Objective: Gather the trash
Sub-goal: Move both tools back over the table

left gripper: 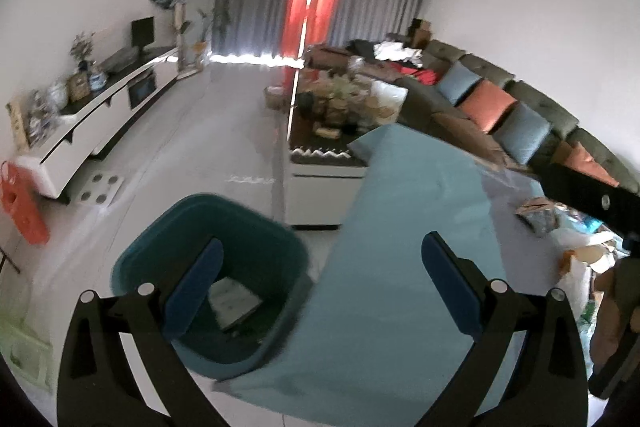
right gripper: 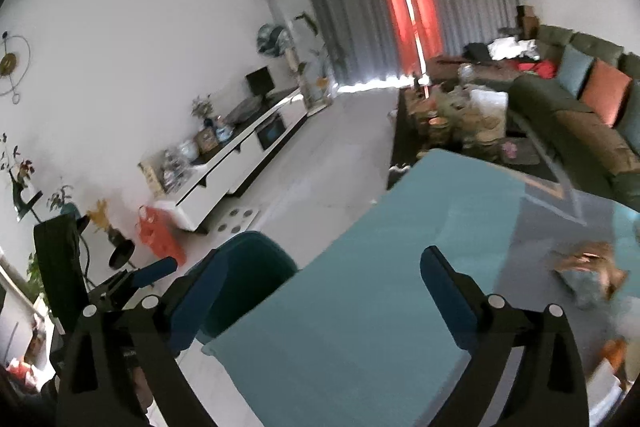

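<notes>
A dark teal trash bin (left gripper: pixel 248 239) stands on the floor beside a light blue table (left gripper: pixel 400 267). A white piece of paper or packet (left gripper: pixel 234 301) lies inside it. My left gripper (left gripper: pixel 324 283) is open and empty, hovering over the bin's edge and the table's corner. Crumpled wrappers (left gripper: pixel 538 213) lie on the table's right side. My right gripper (right gripper: pixel 320 291) is open and empty above the table (right gripper: pixel 360 287), with the bin (right gripper: pixel 248 275) at its left. A brown and grey wrapper (right gripper: pixel 588 273) lies on the table to its right. The left gripper's fingers (right gripper: pixel 156 269) show at lower left.
A white TV cabinet (left gripper: pixel 100 119) runs along the left wall, with an orange stool (left gripper: pixel 22 205) near it. A cluttered coffee table (left gripper: pixel 340 115) and a green sofa (left gripper: pixel 500 107) with cushions stand beyond the blue table. Tiled floor lies between them.
</notes>
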The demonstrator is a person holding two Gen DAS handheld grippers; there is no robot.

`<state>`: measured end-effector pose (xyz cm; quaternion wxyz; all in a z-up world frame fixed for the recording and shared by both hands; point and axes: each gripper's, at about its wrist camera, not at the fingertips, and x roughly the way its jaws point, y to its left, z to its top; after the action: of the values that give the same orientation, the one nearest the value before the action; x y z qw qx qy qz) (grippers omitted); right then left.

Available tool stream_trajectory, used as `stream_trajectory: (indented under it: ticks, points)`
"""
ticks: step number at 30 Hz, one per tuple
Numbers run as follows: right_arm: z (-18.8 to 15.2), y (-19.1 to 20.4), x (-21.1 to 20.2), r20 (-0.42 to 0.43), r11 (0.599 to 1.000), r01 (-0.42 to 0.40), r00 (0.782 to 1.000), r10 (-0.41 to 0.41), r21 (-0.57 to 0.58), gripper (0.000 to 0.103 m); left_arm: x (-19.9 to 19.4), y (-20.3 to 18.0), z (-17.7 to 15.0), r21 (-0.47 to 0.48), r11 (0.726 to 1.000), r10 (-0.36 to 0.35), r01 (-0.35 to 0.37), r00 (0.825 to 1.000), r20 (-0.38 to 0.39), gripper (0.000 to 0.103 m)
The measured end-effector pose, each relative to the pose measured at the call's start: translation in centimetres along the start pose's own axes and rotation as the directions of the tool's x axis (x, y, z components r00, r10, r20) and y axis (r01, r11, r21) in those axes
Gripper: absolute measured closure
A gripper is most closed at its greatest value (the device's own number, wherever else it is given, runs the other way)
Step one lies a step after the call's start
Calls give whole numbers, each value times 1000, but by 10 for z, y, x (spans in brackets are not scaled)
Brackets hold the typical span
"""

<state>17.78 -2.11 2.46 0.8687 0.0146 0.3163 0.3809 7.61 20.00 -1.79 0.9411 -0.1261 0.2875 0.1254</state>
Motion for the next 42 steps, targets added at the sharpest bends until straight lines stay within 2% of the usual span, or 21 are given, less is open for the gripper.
stream_trajectory:
  ticks: [6, 9, 11, 14, 16, 21, 29, 36, 42]
  points:
    - [-16, -26, -41, 78, 997, 62, 995, -66, 46, 7, -18, -56, 4, 90, 995, -42, 34, 995, 86, 5]
    - [-30, -40, -60, 105, 993, 93, 989, -100, 71, 7, -26, -82, 3, 129, 991, -46, 29, 990, 131, 5]
    - [-40, -46, -75, 120, 986, 143, 981, -152, 86, 7, -33, -101, 0, 167, 986, -57, 28, 983, 172, 5]
    - [-57, -57, -100, 148, 972, 214, 963, -227, 99, 7, -40, -126, -4, 199, 978, -98, 59, 977, 191, 5]
    - [-65, -62, -114, 158, 964, 246, 953, -260, 104, 7, -43, -146, -9, 222, 971, -131, 88, 974, 184, 5]
    - [-89, -76, -151, 178, 924, 361, 908, -378, 123, 7, -48, -176, -21, 241, 956, -208, 166, 965, 161, 5]
    - [-118, -89, -188, 188, 864, 473, 845, -500, 174, 7, -42, -199, -38, 263, 937, -265, 228, 957, 116, 5]
    - [-144, -108, -212, 167, 816, 522, 807, -567, 249, 7, -35, -215, -53, 288, 914, -313, 285, 948, 58, 5]
    - [-159, -120, -216, 119, 786, 546, 794, -596, 290, 7, -29, -229, -65, 309, 896, -341, 320, 940, 15, 5]
